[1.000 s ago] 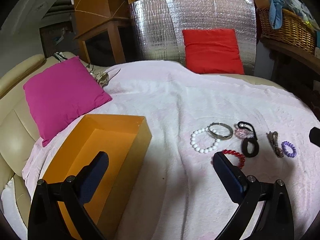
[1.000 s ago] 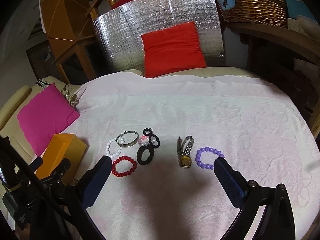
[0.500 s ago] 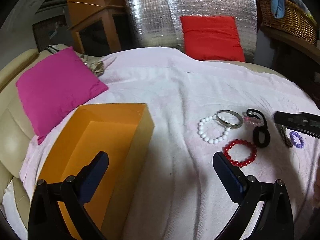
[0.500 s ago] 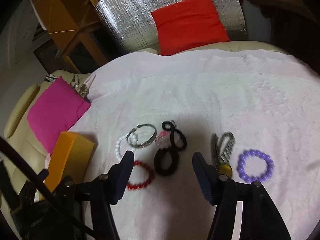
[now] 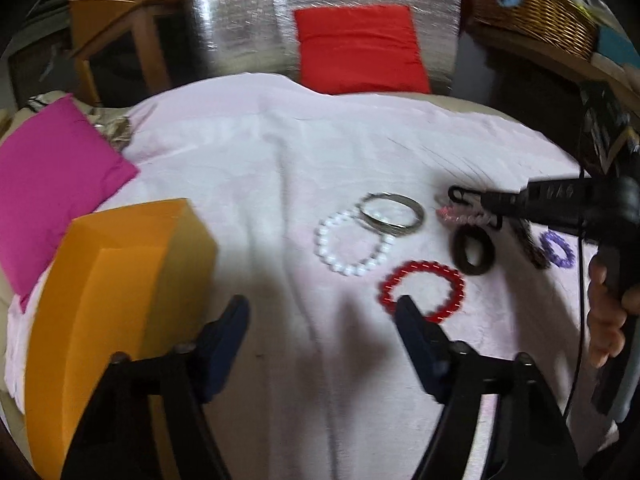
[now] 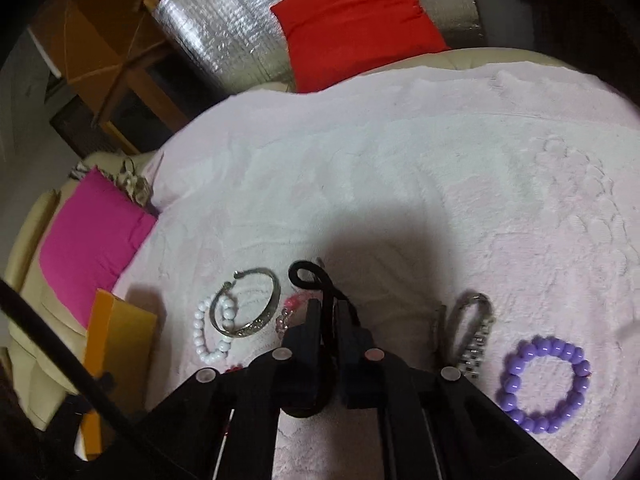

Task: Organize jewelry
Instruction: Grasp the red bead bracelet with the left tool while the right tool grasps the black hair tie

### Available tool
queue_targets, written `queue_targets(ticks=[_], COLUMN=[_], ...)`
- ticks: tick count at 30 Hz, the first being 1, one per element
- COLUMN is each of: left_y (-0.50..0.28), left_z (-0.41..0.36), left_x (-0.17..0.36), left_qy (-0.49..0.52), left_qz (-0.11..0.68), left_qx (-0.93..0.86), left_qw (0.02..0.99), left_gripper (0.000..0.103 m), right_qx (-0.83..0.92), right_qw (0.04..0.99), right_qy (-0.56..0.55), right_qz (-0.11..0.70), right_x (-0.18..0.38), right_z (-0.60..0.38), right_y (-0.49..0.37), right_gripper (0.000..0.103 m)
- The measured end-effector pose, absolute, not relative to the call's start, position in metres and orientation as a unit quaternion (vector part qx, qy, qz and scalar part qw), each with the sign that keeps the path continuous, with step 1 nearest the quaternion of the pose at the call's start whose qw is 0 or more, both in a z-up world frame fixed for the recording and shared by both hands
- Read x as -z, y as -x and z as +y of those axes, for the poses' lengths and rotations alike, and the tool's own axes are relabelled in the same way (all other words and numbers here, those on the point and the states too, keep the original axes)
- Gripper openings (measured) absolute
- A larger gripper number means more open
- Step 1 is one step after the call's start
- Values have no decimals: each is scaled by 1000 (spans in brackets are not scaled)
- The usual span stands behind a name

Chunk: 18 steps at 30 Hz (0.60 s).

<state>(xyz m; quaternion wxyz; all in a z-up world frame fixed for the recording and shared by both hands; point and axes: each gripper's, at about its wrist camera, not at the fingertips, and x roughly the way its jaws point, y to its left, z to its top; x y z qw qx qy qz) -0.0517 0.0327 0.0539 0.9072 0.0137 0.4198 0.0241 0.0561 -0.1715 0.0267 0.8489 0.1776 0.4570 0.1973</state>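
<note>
On the pale pink cloth [image 5: 280,168] lie a white bead bracelet [image 5: 332,256], a silver bangle [image 5: 392,208], a red bead bracelet [image 5: 424,267], a pink bead piece [image 6: 292,304], a watch [image 6: 478,344] and a purple bead bracelet [image 6: 508,384]. My right gripper [image 6: 328,308] is shut on the black hair band [image 6: 294,274], which loops out past its tips. In the left wrist view the right gripper [image 5: 460,194] reaches in from the right. My left gripper [image 5: 320,320] is closing with only cloth between its jaws, and its right finger overlaps the red bracelet's near edge. An open orange box [image 5: 120,280] stands to its left.
A magenta cushion [image 5: 52,184] lies left of the box. A red cushion [image 5: 360,48] leans on a silver foil mat [image 5: 240,20] at the back. A wicker basket [image 5: 540,20] stands at the back right, wooden furniture [image 5: 120,8] at the back left. A person's hand [image 5: 604,320] holds the right gripper.
The right gripper came down over the black hair band and shut on it. The left gripper moved in toward the red bracelet and its jaws have narrowed.
</note>
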Motion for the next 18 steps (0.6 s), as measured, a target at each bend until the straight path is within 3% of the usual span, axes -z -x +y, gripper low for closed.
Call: queue_targets(ticks=[10,12,14,18], left_y=[29,24,20,18], left_z=[7,2,-3,-7], left_x=[-37,-31,-23,-18], left_qy=[17,15,20,20], left_qz=[446,453,463,458], left_qx=[13,20,36,53], left_qw=[895,891,885,887], left_gripper=[72,64,40,20], right_qx=[-194,-197,-203,-201], right_qw=[840,838,832,831], right_qy=[-255,-267,-283,-291], right_qz=[437,433,431,429], right_x=[-47,-50,-51,-53], right_z=[-237,-246,-254,-262], right_y=[-44,-43,-41,-39], right_gripper=[7,7,7,7])
